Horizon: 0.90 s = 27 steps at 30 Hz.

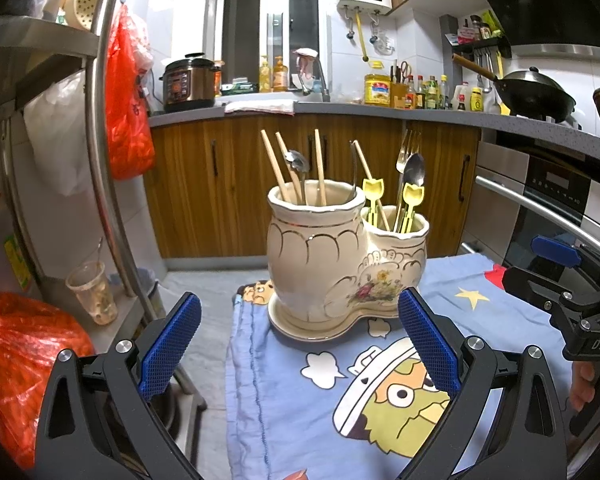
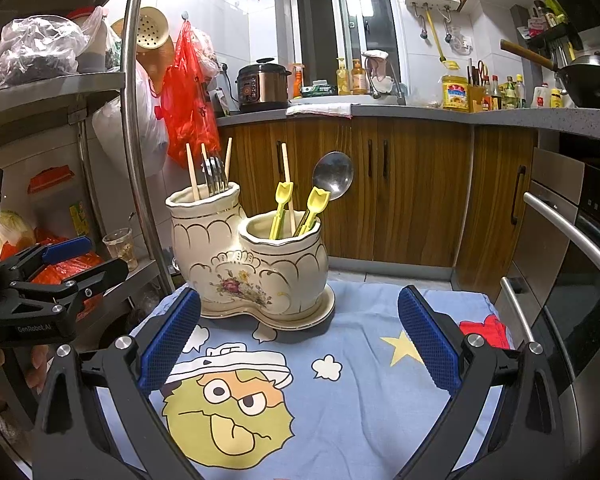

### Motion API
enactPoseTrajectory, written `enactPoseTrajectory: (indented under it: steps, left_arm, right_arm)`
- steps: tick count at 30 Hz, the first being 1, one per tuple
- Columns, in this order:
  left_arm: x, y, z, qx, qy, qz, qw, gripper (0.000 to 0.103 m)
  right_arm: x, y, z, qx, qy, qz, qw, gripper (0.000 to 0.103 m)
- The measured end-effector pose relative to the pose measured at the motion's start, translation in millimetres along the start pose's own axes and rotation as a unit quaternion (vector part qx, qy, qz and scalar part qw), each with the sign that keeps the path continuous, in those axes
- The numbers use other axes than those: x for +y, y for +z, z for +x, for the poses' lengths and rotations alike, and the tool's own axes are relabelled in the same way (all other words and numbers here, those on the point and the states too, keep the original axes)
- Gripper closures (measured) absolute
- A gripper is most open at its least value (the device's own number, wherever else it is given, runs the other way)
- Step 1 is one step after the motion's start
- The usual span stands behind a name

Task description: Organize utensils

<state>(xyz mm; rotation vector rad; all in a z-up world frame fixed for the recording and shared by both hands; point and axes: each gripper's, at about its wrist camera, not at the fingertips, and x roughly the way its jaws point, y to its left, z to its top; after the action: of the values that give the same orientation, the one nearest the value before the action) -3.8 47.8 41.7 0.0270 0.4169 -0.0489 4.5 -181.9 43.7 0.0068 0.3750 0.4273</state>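
The left hand-held gripper is hovering low over the blue cartoon-printed cloth, its blue-padded fingers spread wide apart with nothing between them, pointing toward the holder. The right hand-held gripper is doing the same from the other side, its jaws also standing wide and empty; in the left wrist view it is showing at the right edge, with fingers of a person's hand wrapping its handle. In the right wrist view the left one is showing at the left edge.

Just beyond both grippers, the cream ceramic utensil holder is standing upright on its matching saucer on the cloth-covered surface. It is made of two joined pots. The taller pot is holding wooden chopsticks, and in the right wrist view a metal fork is standing among them. The shorter pot is holding two yellow tulip-topped picks, a single chopstick and a large metal spoon leaning to the right.

Farther back, wooden cabinets are running under a grey countertop carrying a pressure cooker and bottles.
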Motion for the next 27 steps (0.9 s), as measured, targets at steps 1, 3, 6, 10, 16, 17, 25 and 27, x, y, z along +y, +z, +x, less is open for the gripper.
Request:
enactPoseTrajectory:
  steps: [1,3,6,10,16,17,25,27]
  left_arm:
    - [-0.2,0.0,-0.2,0.0,0.0,0.0,1.0,0.005]
    - [-0.4,0.1,-0.2,0.001,0.0,0.001,1.0,0.005]
    - [0.2,-0.1,-0.1,0.001,0.0,0.0,1.0,0.005]
    - [0.9,-0.6,0.3,0.001,0.0,0.0,1.0,0.005]
    - [0.9,-1.3,1.2,0.001,-0.002,0.0,1.0,0.005]
    - [0.7,-1.8,0.8,0.0,-0.002,0.0,1.0,0.005]
    - [0.9,-1.6,1.8,0.002,-0.001,0.0,1.0,0.005]
    - [0.8,-1.5,1.4,0.001,-0.001,0.0,1.0,0.005]
  right_arm:
    - [-0.1,-0.1,0.0,0.0,0.0,0.0,1.0,0.005]
    - [-0.2,0.6,0.0,0.0,0.0,0.0,1.0,0.005]
    - [-0.5,-0.2,0.2,0.001,0.001,0.0,1.0,0.005]
    - [-1.8,-5.6,0.4,0.004,0.0,0.002,1.0,0.005]
    - [-2.2,-5.6,1.6,0.005,0.001,0.002,1.0,0.005]
    - [-3.0,-6.4,2.4,0.006,0.002,0.001,1.0,0.005]
    - [-2.5,-6.1,3.7,0.006,0.001,0.001,1.0,0.005]
    - [-2.5,-6.0,3.7,0.006,0.001,0.001,1.0,0.005]
